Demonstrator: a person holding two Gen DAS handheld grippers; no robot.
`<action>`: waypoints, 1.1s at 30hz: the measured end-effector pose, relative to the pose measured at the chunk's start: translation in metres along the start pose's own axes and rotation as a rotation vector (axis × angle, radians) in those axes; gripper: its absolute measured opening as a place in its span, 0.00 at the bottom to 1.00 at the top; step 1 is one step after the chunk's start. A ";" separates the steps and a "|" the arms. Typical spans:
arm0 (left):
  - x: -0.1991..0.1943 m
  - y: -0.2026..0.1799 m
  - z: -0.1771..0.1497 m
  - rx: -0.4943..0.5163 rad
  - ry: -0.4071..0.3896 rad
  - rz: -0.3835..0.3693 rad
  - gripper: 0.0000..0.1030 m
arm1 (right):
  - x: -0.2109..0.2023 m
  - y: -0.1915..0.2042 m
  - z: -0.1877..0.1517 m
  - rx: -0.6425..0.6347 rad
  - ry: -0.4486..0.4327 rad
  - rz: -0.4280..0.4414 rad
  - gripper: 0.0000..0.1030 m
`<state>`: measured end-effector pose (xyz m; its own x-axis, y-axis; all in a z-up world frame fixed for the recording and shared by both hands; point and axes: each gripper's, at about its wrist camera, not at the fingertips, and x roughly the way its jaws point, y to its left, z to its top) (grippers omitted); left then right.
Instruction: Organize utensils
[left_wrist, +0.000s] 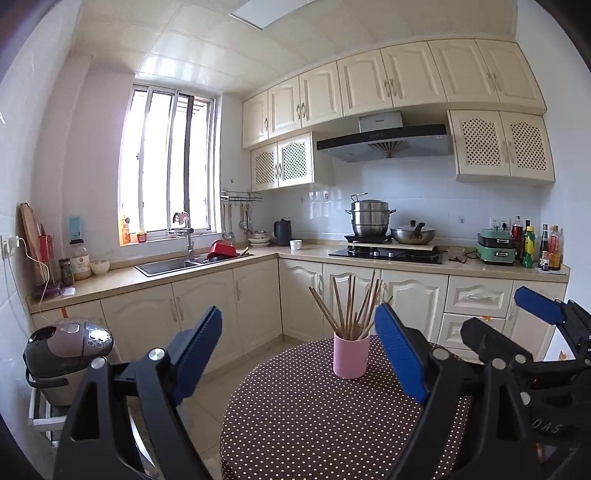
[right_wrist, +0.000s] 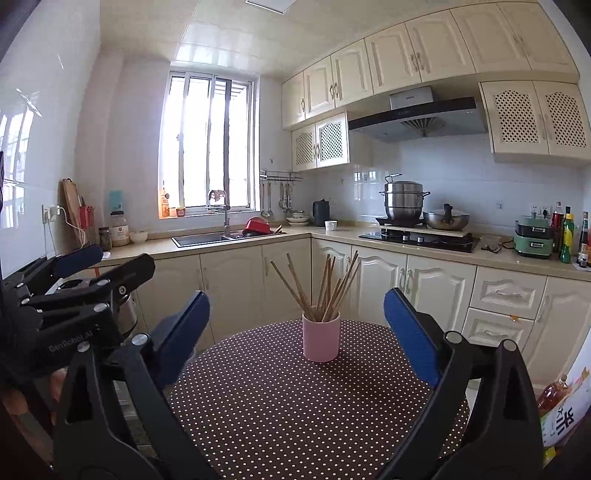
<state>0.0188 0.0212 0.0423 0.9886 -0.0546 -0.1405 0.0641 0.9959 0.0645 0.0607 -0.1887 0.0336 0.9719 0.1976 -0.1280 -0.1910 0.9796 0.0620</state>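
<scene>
We see a round tabletop (right_wrist: 295, 406) under a brown dotted cloth. Near its far edge stands a pink cup (right_wrist: 321, 336), upright, holding a loose bundle of chopsticks (right_wrist: 325, 291) that fan outward above the rim. Nothing else lies on the cloth. We hold both claws level, short of the cup, side by side. Left claw (left_wrist: 301, 350): released, blue pads spread wide, nothing between them. Right claw (right_wrist: 297, 332): released, pads equally wide, gripping nothing. The cup shows in the gap of each claw, untouched.
</scene>
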 end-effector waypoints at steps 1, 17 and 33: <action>0.000 0.000 0.001 0.002 0.002 0.003 0.81 | -0.001 0.001 0.000 0.000 -0.001 0.001 0.91; -0.003 0.000 0.001 0.020 -0.002 0.015 0.81 | -0.010 0.005 0.003 -0.024 -0.024 -0.019 0.93; 0.002 0.001 0.000 0.015 0.000 0.010 0.81 | -0.007 0.008 0.003 -0.021 -0.017 -0.019 0.93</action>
<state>0.0205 0.0217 0.0418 0.9893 -0.0442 -0.1394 0.0558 0.9952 0.0805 0.0525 -0.1820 0.0380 0.9775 0.1789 -0.1120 -0.1756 0.9837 0.0387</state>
